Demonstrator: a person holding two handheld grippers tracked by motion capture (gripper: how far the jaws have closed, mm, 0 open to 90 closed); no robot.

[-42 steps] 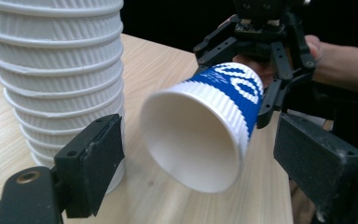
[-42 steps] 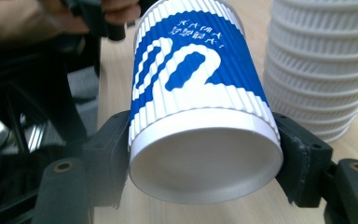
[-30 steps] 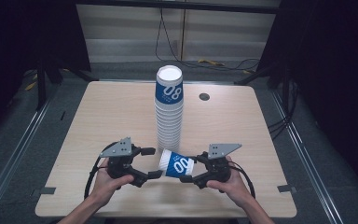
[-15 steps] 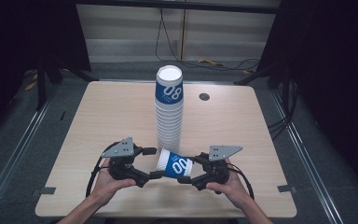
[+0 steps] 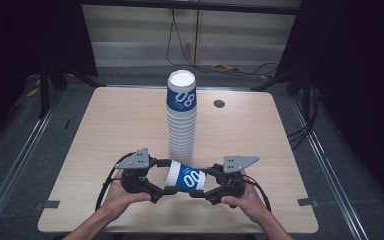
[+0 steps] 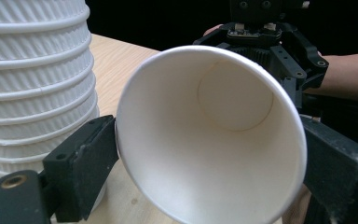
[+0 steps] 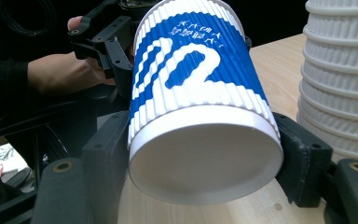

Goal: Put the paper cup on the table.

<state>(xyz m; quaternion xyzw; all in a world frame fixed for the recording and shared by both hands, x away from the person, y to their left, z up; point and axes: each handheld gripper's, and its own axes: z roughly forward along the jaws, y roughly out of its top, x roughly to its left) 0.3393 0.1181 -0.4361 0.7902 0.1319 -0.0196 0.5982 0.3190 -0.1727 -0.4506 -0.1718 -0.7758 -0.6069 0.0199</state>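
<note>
A blue-and-white ribbed paper cup [image 5: 185, 177] lies on its side just above the table's front, held between both grippers. My left gripper [image 5: 167, 176] is shut across the cup's open rim; its own view looks into the white inside of the cup [image 6: 205, 140], with a jaw pressed on each side. My right gripper [image 5: 200, 182] is shut on the cup's base end, and its view has the cup [image 7: 196, 93] bottom-first between both jaws. A tall stack of matching cups [image 5: 181, 120] stands upright just behind.
The stack [image 6: 32, 84] rises close beside the held cup [image 7: 340, 79]. A small dark disc [image 5: 219, 103] sits in the wooden table [image 5: 120, 115] at the back right. Dark floor and cables surround the table.
My left gripper has moved a little to the right, and its jaws now flank the cup's rim. The right gripper and the cup have stayed in place.
</note>
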